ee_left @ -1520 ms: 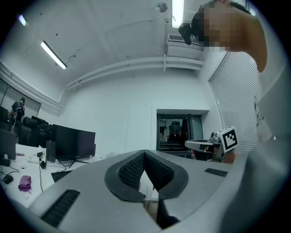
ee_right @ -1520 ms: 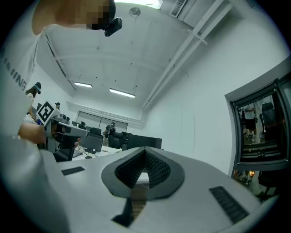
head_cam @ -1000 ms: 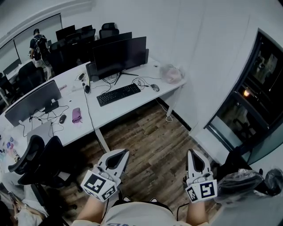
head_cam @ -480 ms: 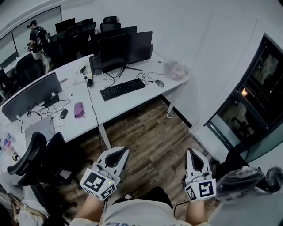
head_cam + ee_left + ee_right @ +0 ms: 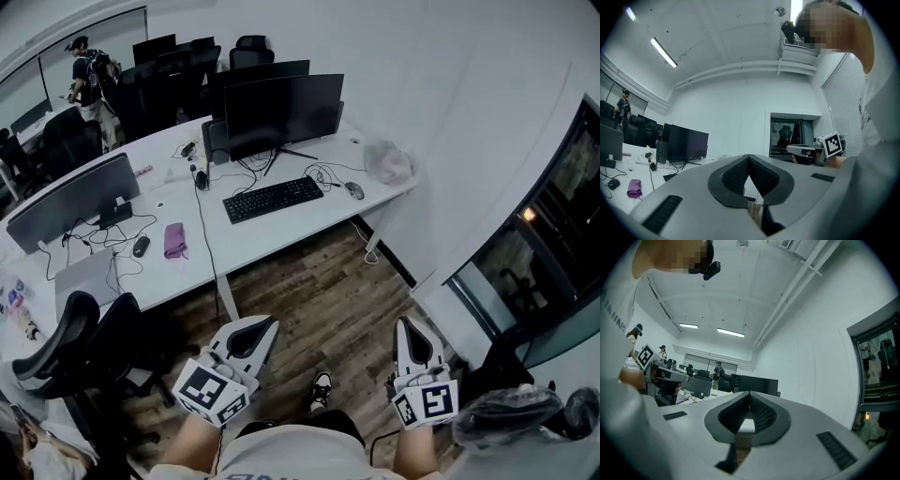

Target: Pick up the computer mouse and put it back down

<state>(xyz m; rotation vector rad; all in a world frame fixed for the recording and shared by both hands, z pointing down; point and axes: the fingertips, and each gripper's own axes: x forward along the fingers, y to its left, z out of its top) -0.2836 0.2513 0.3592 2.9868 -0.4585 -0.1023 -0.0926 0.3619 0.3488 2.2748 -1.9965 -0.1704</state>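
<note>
A grey computer mouse (image 5: 354, 190) lies on the white desk (image 5: 281, 234), right of a black keyboard (image 5: 275, 199), its cable looping behind it. Both grippers are held low over the wood floor, well short of the desk. My left gripper (image 5: 268, 324) is shut and empty; in the left gripper view its jaws (image 5: 749, 157) meet at the tip. My right gripper (image 5: 409, 324) is shut and empty too, with the tips touching in the right gripper view (image 5: 750, 394). A second, black mouse (image 5: 141, 246) sits on the adjoining desk to the left.
Two dark monitors (image 5: 281, 112) stand behind the keyboard, with a crumpled plastic bag (image 5: 389, 161) at the desk's right end. A purple pouch (image 5: 174, 240) and a laptop (image 5: 89, 277) lie left. Black office chairs (image 5: 70, 333) stand bottom left. A dark glass door (image 5: 548, 234) is at right; a person (image 5: 89, 70) stands far back.
The desk has drawn nearer and shifted right and down in the head view. Both grippers kept their pose, still shut. A shoe now shows on the floor between them.
</note>
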